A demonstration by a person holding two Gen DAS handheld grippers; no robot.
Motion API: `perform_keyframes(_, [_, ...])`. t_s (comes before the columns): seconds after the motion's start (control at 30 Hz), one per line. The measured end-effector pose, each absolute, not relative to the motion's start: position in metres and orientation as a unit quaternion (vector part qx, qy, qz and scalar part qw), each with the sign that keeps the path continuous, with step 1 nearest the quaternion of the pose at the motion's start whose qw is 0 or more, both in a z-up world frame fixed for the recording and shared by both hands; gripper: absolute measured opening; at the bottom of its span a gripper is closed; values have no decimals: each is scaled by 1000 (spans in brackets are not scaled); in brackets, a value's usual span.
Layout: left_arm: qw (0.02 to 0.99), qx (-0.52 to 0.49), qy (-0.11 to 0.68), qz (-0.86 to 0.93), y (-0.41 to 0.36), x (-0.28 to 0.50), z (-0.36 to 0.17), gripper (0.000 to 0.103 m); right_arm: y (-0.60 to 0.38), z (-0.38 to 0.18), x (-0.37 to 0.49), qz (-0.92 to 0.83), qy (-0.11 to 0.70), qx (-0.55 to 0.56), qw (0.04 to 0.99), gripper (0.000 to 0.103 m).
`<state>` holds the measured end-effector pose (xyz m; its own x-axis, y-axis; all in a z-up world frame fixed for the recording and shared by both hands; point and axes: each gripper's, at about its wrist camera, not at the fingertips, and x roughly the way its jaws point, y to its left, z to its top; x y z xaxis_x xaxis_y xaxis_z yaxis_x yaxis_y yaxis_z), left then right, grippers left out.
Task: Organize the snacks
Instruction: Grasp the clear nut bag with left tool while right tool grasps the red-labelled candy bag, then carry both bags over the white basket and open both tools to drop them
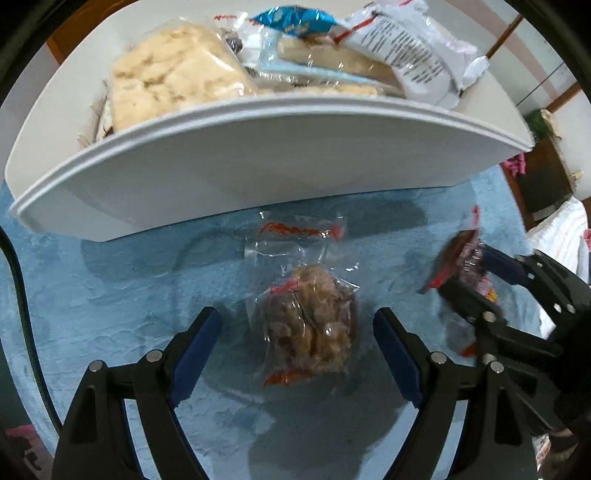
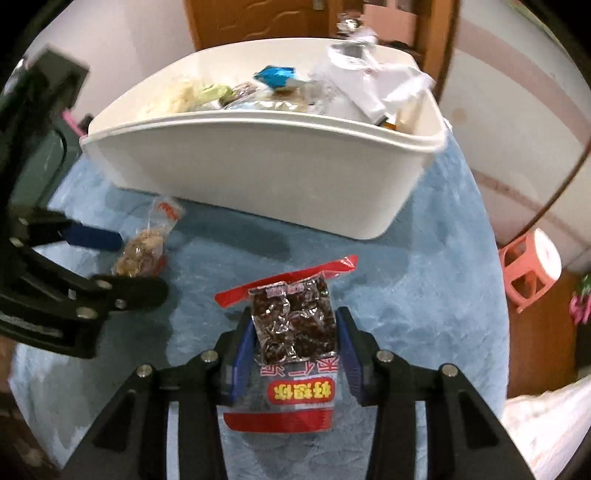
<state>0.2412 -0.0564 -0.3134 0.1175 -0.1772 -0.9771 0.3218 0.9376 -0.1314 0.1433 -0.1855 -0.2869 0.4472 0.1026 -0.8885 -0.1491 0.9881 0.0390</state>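
Right gripper clamps a red-edged snack packet above the blue cloth near the white bin, while the open left gripper straddles a clear nut bag whose slick film could slip.

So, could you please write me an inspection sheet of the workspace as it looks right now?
Surface: blue textured cloth covers the table.
Job's things: white bin piled with wrapped snacks; clear nut snack packet lies on the cloth in front of the bin; red-edged dark snack packet.
Clutter: nothing seen.
Grippers: left gripper is open, its fingers either side of the clear nut snack packet; right gripper is shut on the red-edged dark snack packet.
Cables: dark cable at the left edge.
Surroundings: pink stool, wooden door, pale walls.
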Motion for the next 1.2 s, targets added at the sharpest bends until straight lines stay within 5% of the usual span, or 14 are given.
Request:
perform_keyframes(0.13, [755, 68, 635, -150, -62, 244, -316, 84, -179, -287, 139, 62, 518, -40, 852, 43])
perform_keyframes(0.23, [764, 80, 626, -134, -65, 243, -314, 68, -175, -290, 139, 55, 518, -38, 853, 43])
perform_keyframes(0.27, [766, 78, 622, -139, -68, 243, -312, 55, -170, -291, 139, 53, 519, -35, 853, 43])
perform_keyframes(0.4, [772, 76, 613, -147, -68, 240, -302, 42, -166, -288, 142, 50, 523, -28, 851, 43])
perform_keyframes(0.8, [804, 89, 572, -139, -50, 196, -219, 42, -155, -237, 117, 61, 508, -14, 859, 43])
perform_keyframes(1.2, [873, 102, 466, -98, -15, 204, -98, 42, -151, -114, 133, 48, 407, -4, 912, 43])
